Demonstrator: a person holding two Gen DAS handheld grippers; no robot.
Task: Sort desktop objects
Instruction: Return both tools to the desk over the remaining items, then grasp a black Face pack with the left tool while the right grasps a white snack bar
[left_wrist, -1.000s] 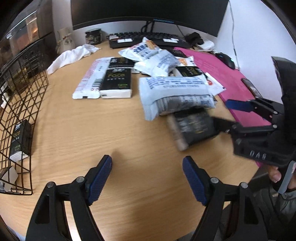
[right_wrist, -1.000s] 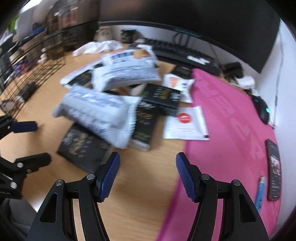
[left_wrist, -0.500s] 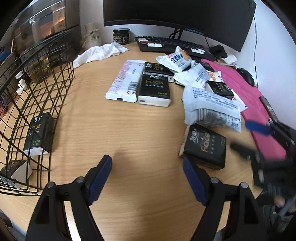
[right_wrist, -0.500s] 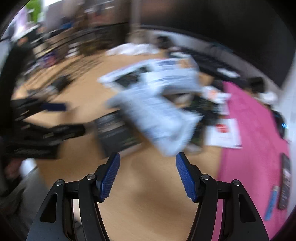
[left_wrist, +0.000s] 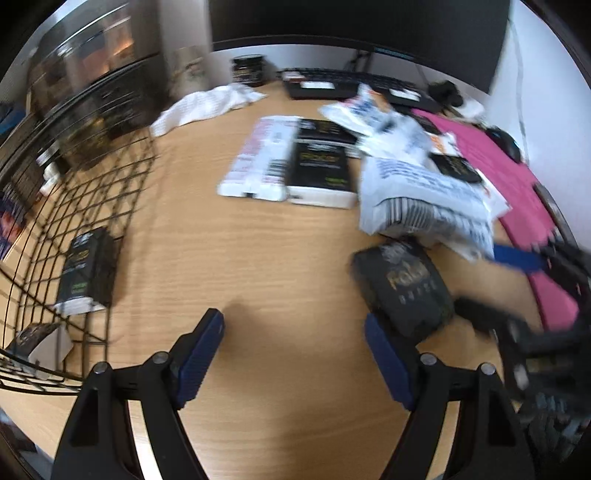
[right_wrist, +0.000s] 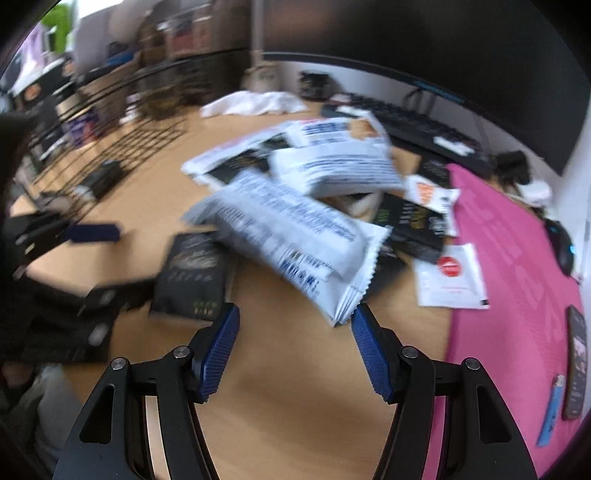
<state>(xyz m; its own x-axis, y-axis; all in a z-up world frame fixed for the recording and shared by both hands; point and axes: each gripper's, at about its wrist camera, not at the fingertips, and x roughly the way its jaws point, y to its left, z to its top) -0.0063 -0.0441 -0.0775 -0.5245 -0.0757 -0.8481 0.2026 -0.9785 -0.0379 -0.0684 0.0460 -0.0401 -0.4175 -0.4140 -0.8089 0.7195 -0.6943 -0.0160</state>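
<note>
A black tissue pack (left_wrist: 404, 286) lies on the wooden desk just ahead of my left gripper (left_wrist: 293, 352), which is open and empty; the pack also shows in the right wrist view (right_wrist: 192, 273). A white snack bag (right_wrist: 291, 236) lies over the pile, right in front of my open, empty right gripper (right_wrist: 295, 350); it shows in the left wrist view too (left_wrist: 424, 199). More white bags (right_wrist: 332, 162) and black packs (left_wrist: 321, 166) lie behind. The right gripper shows blurred at the right in the left wrist view (left_wrist: 517, 291).
A black wire basket (left_wrist: 74, 206) at the left holds a black pack (left_wrist: 85, 273). A pink desk mat (right_wrist: 517, 280) with a phone (right_wrist: 576, 362) and a blue lighter (right_wrist: 552, 413) lies to the right. A keyboard (left_wrist: 332, 85), a monitor, a white cloth (left_wrist: 207, 103) and a jar stand at the back.
Both views are blurred by motion. My left gripper has moved in towards the black tissue pack. My right gripper has swung back towards the white snack bag. Both stay open.
</note>
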